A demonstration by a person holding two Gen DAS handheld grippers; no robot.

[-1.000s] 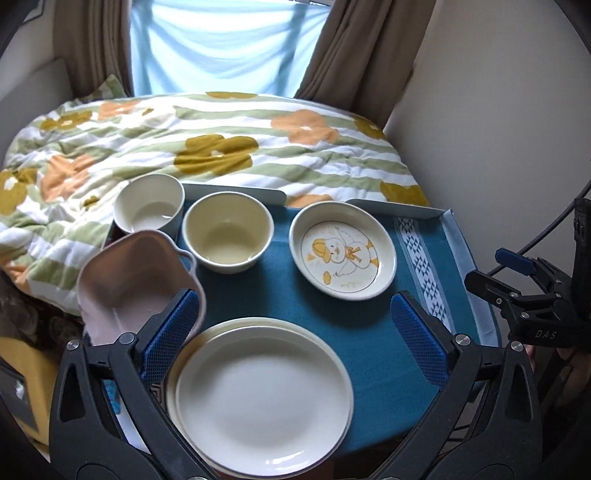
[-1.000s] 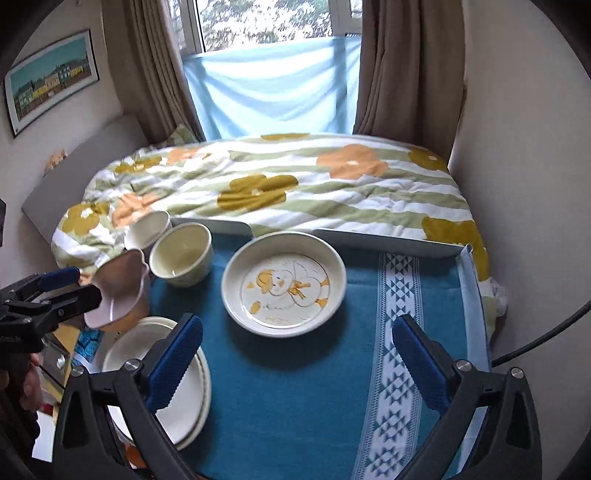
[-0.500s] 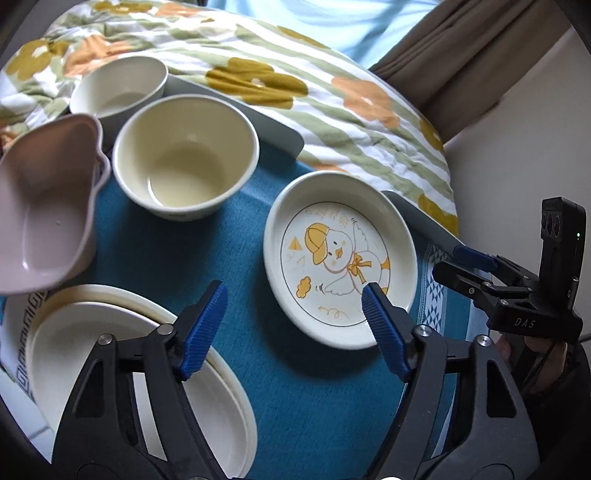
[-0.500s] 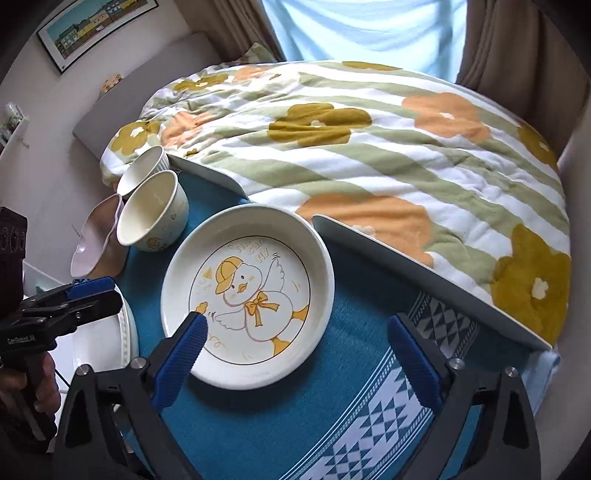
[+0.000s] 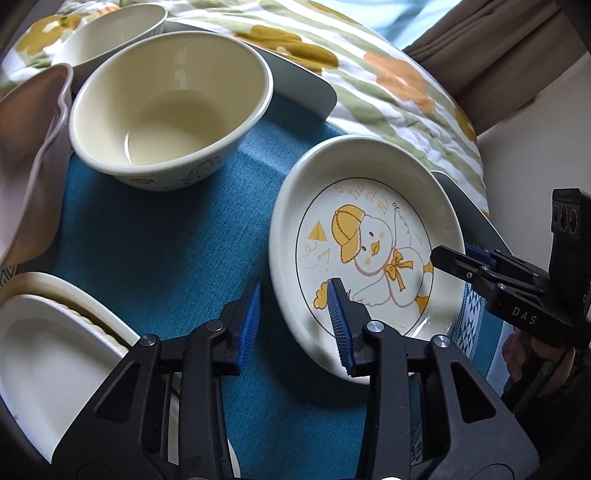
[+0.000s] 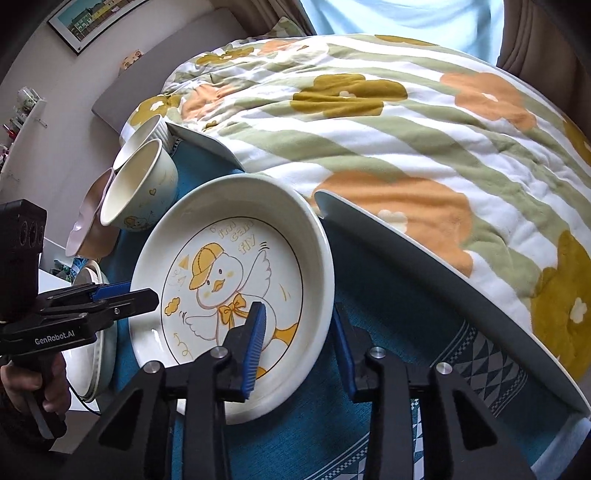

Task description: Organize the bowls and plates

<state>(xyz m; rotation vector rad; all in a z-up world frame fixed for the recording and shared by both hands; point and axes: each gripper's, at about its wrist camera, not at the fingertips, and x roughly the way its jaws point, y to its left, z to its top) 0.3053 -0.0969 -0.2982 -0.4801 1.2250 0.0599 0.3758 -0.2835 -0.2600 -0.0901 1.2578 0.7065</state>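
Note:
A white duck-print plate (image 5: 369,229) (image 6: 236,266) lies on the blue cloth (image 5: 159,251). My left gripper (image 5: 293,290) straddles its left rim, one finger over the plate's inside and one outside above the cloth. Its jaws are closing, and cloth still shows between the outer pad and the rim. My right gripper (image 6: 299,310) straddles the opposite rim in the same way, also closing, with its pads not visibly pressing. Each gripper shows in the other's view: the right gripper (image 5: 439,254) and the left gripper (image 6: 147,293).
A cream bowl (image 5: 166,110) stands left of the duck plate, with a white ribbed bowl (image 5: 110,29) behind it and a pink dish (image 5: 29,147) beside it. Stacked white plates (image 5: 48,332) lie at the near left. A flowered duvet (image 6: 369,110) borders the tray's grey rim (image 6: 424,258).
Both grippers have come down and in toward the duck plate. Their jaws have narrowed from wide open and now stand over its opposite rims.

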